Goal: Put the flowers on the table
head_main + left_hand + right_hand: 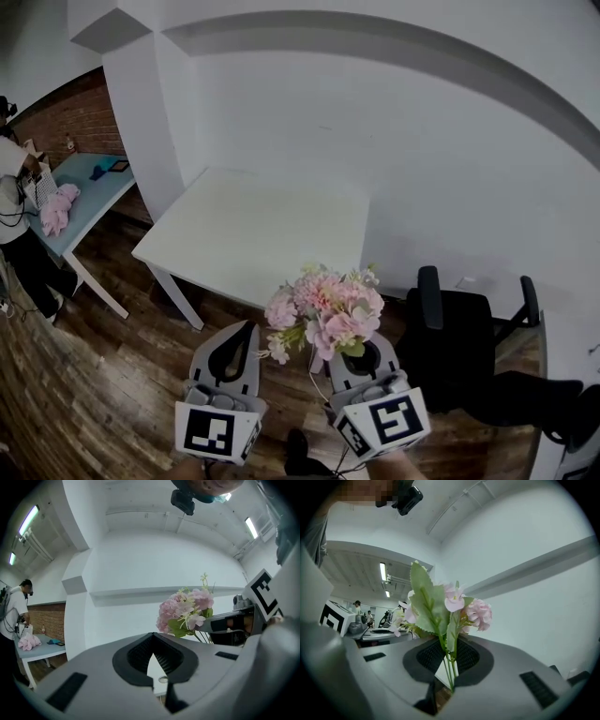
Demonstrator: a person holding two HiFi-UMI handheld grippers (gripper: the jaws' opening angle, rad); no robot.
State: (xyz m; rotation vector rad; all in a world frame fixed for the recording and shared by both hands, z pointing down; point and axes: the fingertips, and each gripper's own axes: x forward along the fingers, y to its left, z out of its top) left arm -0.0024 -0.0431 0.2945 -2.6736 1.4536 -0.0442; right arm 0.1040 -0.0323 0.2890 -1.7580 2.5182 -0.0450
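Flowers point(325, 311) aloft, table point(253, 230) waiting
Your right gripper point(364, 354) clamps the stems point(447, 667), flowers short of the table at 11 o'clock; your left gripper point(239, 339) is closed, empty. The set-down is not yet done.

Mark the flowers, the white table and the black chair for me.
flowers point(328, 309): head view, on the pink blooms.
white table point(253, 234): head view, bare middle of its top.
black chair point(450, 347): head view, on its seat.

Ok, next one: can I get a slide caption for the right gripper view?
Right gripper shut on the thin green stems of a pink flower bunch, blooms upward, white wall behind.
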